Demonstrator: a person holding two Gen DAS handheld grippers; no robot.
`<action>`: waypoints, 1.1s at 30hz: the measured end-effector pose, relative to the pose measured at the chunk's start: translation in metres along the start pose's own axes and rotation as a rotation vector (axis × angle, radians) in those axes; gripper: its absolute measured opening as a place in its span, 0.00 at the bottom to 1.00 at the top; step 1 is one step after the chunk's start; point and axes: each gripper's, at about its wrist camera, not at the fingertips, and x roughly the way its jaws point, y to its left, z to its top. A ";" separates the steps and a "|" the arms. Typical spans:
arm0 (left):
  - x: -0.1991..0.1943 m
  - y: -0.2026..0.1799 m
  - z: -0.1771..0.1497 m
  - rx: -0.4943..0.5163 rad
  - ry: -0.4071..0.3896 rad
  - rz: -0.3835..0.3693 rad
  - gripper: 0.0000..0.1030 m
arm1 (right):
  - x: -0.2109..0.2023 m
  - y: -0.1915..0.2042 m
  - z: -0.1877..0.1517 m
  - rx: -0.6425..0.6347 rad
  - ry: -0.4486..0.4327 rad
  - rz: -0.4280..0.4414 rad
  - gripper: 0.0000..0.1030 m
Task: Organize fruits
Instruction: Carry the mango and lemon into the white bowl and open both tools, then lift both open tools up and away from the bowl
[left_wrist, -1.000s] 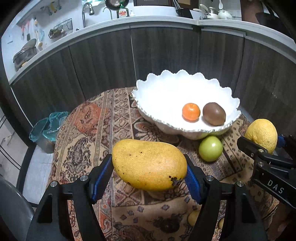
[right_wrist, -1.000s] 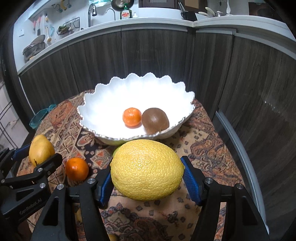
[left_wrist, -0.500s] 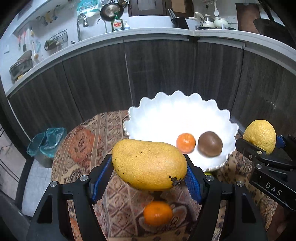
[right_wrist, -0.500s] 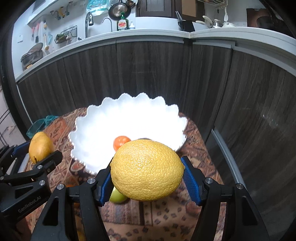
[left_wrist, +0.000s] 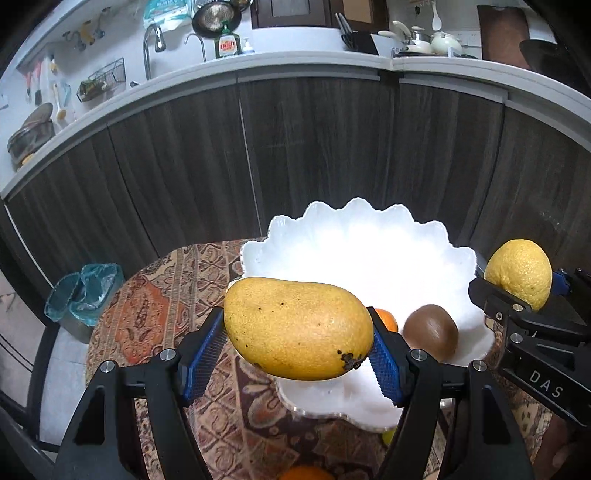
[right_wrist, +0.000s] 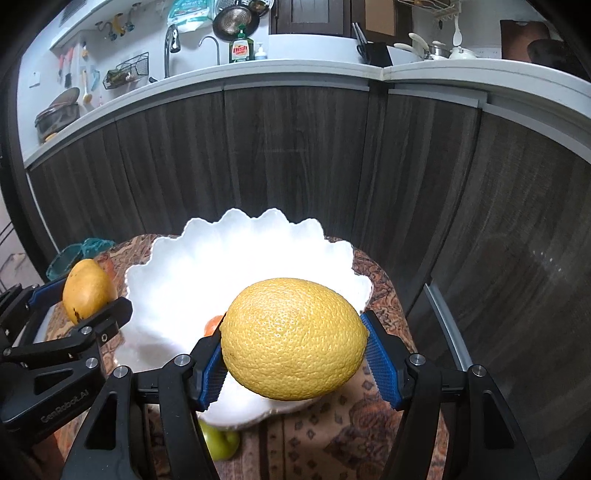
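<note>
The left hand-held gripper (left_wrist: 298, 356) is clamped on a yellow mango (left_wrist: 298, 328), its blue pads pressed against both ends of the fruit, which is held in the air. Ahead of and below it sits the white scalloped bowl (left_wrist: 369, 243) on the patterned worktop (left_wrist: 162, 295); inside the bowl, just past the mango's right end, lie a small orange (left_wrist: 387, 319) and a brown kiwi (left_wrist: 430, 331). The right hand-held gripper (right_wrist: 293, 363) grips a large yellow citrus (right_wrist: 293, 338) between its pads, held over the near rim of the bowl. Below that gripper, a green apple (right_wrist: 219, 443) rests on the worktop, tucked against the bowl's near side
</note>
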 end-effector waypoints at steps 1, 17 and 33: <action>0.004 -0.001 0.001 0.003 0.006 -0.002 0.70 | 0.004 0.000 0.002 -0.002 0.003 -0.003 0.65; 0.062 0.003 0.011 -0.009 0.098 -0.010 0.70 | 0.059 0.000 0.017 -0.022 0.075 0.001 0.65; 0.030 0.011 0.014 0.002 0.020 0.091 0.97 | 0.039 0.001 0.024 -0.036 0.009 -0.092 0.92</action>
